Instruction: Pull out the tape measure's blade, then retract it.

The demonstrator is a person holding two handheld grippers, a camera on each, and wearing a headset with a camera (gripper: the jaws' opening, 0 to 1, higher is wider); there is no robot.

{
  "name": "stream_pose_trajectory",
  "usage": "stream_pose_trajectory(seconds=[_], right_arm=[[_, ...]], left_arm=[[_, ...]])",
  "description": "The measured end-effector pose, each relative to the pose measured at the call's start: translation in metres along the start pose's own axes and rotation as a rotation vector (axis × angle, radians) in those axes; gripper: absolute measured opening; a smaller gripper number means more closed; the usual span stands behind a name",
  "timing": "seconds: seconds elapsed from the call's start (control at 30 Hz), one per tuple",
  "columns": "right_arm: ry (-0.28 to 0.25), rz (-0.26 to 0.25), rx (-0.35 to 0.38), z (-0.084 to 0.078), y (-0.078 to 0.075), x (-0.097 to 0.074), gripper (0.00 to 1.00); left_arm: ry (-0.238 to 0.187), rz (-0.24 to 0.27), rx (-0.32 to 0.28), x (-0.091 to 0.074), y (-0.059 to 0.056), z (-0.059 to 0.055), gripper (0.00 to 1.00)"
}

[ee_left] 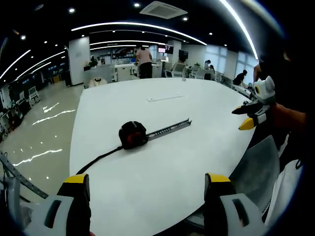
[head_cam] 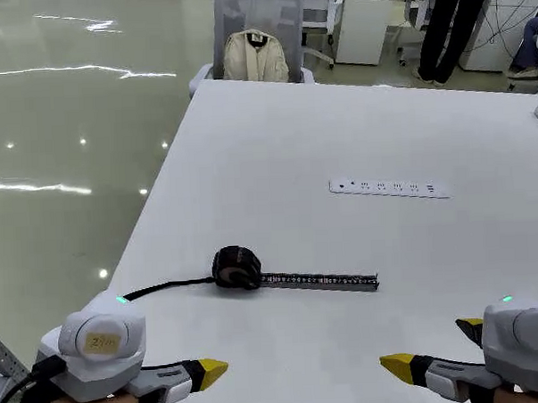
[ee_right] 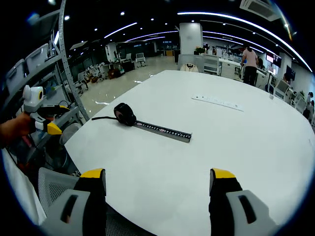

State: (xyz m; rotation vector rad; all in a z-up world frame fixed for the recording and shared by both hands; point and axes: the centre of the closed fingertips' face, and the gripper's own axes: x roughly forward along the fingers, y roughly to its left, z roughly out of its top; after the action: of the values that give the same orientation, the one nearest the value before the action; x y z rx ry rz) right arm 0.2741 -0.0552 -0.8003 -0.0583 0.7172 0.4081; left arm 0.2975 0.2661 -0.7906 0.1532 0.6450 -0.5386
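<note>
The white table [head_cam: 337, 127] is wide, smooth and matte, and very little lies on it. The tape measure [head_cam: 236, 267] sits in the near part, not far from the left edge. Its case is round, black and a little shiny. A thin dark strap [head_cam: 166, 286] runs from the case toward that edge. The blade [head_cam: 322, 280] is pulled out to the right and lies flat and straight on the top, dark with fine pale marks. Farther back, well apart from it, lies a long, flat, white power strip [head_cam: 389, 187]. Beyond the far end of the table stands a grey chair [head_cam: 254, 15] with a pale jacket [head_cam: 256, 57] over its back. To the left, the glossy floor [head_cam: 60, 130] reflects the ceiling lights. The left gripper [ee_left: 146, 179] and the right gripper [ee_right: 158, 173] hover at the near edge, well apart from each other and from the tape measure. Both have yellow-tipped jaws spread wide with nothing between them. Bare tabletop lies between the grippers and the tape measure, and nothing blocks the way.
</note>
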Motion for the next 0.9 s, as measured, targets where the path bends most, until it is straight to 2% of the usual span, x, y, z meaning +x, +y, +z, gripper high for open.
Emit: stream_pose_trajectory(seconds=[0.3,0.57,0.9], right_arm=[[0.011,-0.004,0.013,-0.005,0.009,-0.01,0.92],[-0.002,-0.012,0.021,0.0,0.014,-0.019,0.93],[-0.012,-0.019,0.021,0.003,0.015,-0.02,0.93]], left_arm=[[-0.016,0.012,-0.009,-0.012,0.0,0.006,0.94],[-0.024,0.017,-0.011,-0.017,0.002,0.009,0.94],[-0.031,0.017,-0.022,-0.02,0.004,0.009,0.96]])
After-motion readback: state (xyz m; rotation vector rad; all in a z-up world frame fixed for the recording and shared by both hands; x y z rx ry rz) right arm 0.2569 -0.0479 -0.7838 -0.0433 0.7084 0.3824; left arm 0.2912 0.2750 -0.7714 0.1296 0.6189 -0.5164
